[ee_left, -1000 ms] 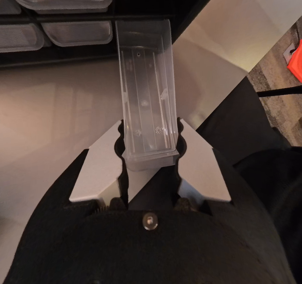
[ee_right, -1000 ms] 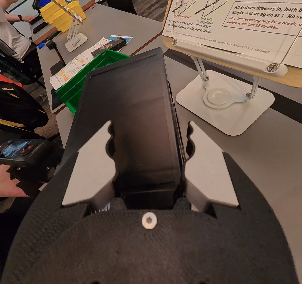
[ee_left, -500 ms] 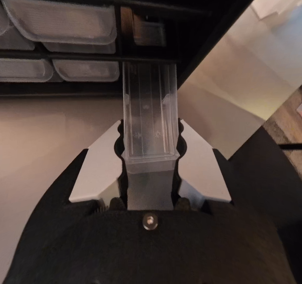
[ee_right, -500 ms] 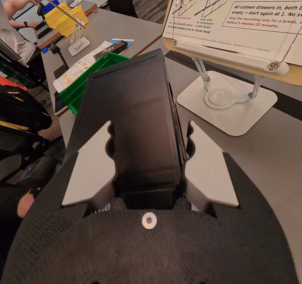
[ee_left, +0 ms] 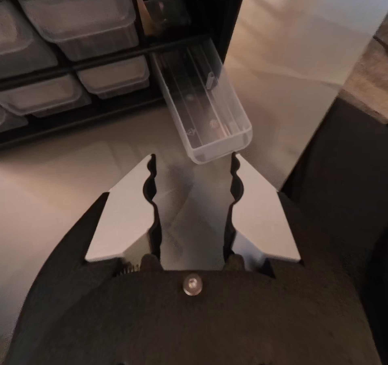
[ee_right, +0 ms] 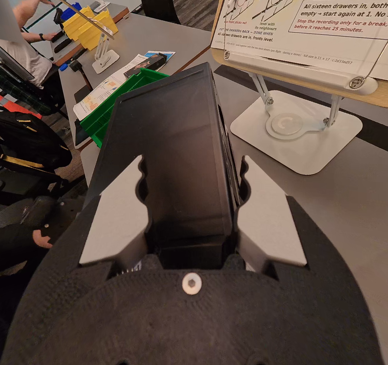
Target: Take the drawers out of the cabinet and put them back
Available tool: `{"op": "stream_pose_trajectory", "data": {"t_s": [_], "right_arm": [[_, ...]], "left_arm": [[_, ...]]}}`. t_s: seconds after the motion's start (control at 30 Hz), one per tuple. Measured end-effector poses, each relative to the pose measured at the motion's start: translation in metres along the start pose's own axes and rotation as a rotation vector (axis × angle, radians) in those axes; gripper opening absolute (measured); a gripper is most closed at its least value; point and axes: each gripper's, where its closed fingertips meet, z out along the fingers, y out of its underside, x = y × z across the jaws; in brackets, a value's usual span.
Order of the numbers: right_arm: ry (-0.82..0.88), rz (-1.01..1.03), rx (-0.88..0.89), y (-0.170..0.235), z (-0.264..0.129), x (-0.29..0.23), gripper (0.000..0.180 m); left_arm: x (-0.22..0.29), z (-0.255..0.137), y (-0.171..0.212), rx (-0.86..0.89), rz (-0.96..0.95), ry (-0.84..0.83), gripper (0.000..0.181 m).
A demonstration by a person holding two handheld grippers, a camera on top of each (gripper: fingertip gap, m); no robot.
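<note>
Grey tabletop (ee_left: 63, 186) carries the black cabinet (ee_left: 210, 4), seen from the front in the left wrist view and from above in the right wrist view; behind it stand a document stand (ee_right: 298, 136) and a green bin (ee_right: 126, 102). Clear drawer (ee_left: 207, 111) sits partly entered in the lowest slot of the rightmost column, its outer end projecting and angled to the right; neighbouring drawers (ee_left: 84, 18) sit closed, and the slot above appears open. Left gripper (ee_left: 193, 157) stands just short of that end, jaws apart and empty; right gripper (ee_right: 192, 159) rests with jaws spread on either side of the cabinet's top, contact not discernible. Judged thin, light, smooth plastic, stiff yet liable to skew and jam; best held or pushed squarely by its side walls near the front.
</note>
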Motion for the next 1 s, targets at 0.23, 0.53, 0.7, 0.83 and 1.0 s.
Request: {"op": "stream_pose_trajectory", "data": {"t_s": [0.23, 0.53, 0.7, 0.83, 1.0], "right_arm": [[0.003, 0.001, 0.002, 0.0, 0.0, -0.001, 0.088], [0.001, 0.008, 0.015, 0.0, -0.001, 0.001, 0.089], [0.001, 0.007, 0.024, -0.001, -0.002, 0.001, 0.089], [-0.002, 0.005, 0.025, -0.001, -0.002, 0.0, 0.088], [-0.003, 0.004, 0.025, -0.001, -0.001, 0.0, 0.088]], "left_arm": [[-0.043, 0.021, -0.037, 0.09, -0.106, -0.271, 0.088], [-0.076, 0.036, -0.036, 0.088, -0.275, -0.364, 0.135], [-0.098, -0.041, -0.036, 0.13, -0.203, -0.484, 0.127], [-0.157, -0.148, -0.025, 0.095, -0.137, -0.679, 0.106], [-0.237, -0.206, 0.035, -0.156, -0.049, -0.604, 0.084]]}}
